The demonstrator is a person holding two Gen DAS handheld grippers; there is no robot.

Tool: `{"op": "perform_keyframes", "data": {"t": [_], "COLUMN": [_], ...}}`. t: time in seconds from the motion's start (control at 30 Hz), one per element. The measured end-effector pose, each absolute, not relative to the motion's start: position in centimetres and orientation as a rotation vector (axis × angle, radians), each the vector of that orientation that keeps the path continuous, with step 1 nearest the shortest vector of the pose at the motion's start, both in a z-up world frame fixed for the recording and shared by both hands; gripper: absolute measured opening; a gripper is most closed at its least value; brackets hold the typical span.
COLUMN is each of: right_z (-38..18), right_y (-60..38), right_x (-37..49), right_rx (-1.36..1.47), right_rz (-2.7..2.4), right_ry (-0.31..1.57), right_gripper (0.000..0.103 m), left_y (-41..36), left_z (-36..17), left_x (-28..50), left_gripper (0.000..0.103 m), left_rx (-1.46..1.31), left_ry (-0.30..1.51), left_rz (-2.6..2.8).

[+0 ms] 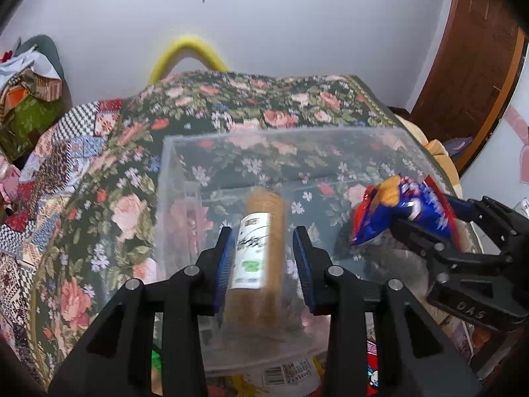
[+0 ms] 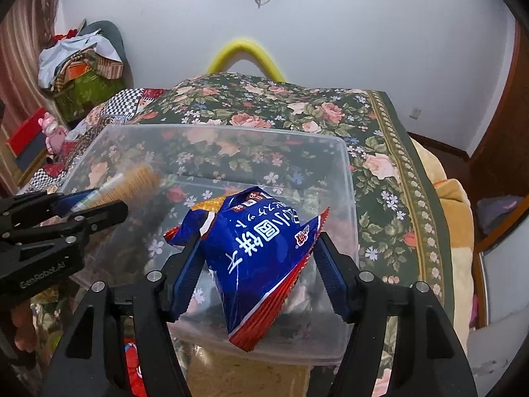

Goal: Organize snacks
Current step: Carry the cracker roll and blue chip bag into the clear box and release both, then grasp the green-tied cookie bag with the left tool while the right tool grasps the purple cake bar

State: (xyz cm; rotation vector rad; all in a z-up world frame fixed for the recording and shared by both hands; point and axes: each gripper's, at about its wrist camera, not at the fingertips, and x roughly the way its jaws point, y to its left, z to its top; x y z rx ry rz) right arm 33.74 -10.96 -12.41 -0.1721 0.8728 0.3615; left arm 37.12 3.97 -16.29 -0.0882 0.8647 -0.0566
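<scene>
The left gripper (image 1: 263,231) has its jaws clenched on a biscuit tube (image 1: 264,205), a brown roll with a white label. The tube runs lengthwise between the blue pads, though it is blurred and the contact at the right pad is hard to make out. It hangs tilted over the left part of a clear plastic box (image 1: 281,130), which stands on a floral cloth (image 2: 297,106). The right gripper (image 2: 258,239) grasps a blue and red snack bag (image 2: 258,258) by its sides, its jaws spread fairly wide with a pad at either edge. The bag is held tilted above the right part of the same box. The two grippers are near each other, side by side and apart.
</scene>
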Motion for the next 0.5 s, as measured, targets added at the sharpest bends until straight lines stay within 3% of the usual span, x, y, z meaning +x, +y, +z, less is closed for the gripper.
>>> {"op": "perform_keyframes", "data": {"t": [0.37,0.43,0.5], "right_z": [-9.3,-8.4,-7.7], "right_y": [-12.1,-12.5,-12.9], "right_x": [31.4,30.4,29.5], "right_rx": [-0.131,-0.124,-0.119], "right_rz": [0.344,0.344,0.344], "right_ry": [0.820,0.802,0.788], "right_gripper": [0.067,0.067,0.069], "left_y": [4.3,4.5,5.0], "left_z": [-12.3,-11.5,-10.9], "left_x": [33.2,32.0,30.7], "left_gripper": [0.037,0.038,0.046], "left_rx": [-0.079,-0.071,-0.070], "left_ry": [0.818,0.809,0.802], "left_rz": [-0.084,-0.079,-0.076]}}
